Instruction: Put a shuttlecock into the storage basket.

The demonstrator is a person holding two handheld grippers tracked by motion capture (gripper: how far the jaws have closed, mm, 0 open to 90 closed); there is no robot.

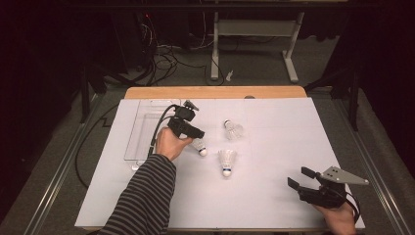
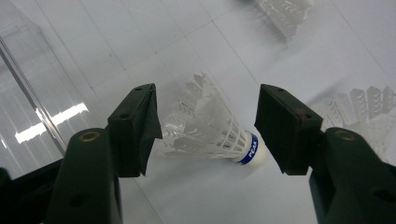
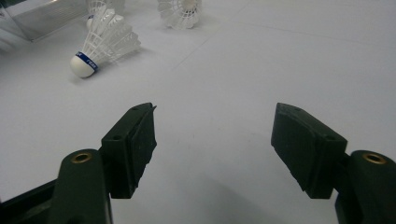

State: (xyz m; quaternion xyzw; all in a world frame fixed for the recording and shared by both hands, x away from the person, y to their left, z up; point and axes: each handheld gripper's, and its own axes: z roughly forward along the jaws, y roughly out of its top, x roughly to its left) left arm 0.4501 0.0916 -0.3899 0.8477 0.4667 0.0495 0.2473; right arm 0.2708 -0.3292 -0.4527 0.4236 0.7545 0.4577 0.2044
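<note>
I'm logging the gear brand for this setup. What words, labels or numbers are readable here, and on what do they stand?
"PEAK", roughly: white letters on the blue band round the cork of the shuttlecock lying between the left gripper's open jaws; small and slanted, so uncertain.
Blue band of the shuttlecock in the right gripper view: white print, too blurred to read.
Nothing else is legible.

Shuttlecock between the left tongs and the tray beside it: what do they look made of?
Shuttlecock: white skirt looks like moulded plastic, given its lattice ribs; the rounded base with a blue band may be cork or foam. Tray: clear glossy plastic, see-through with bright reflections.
</note>
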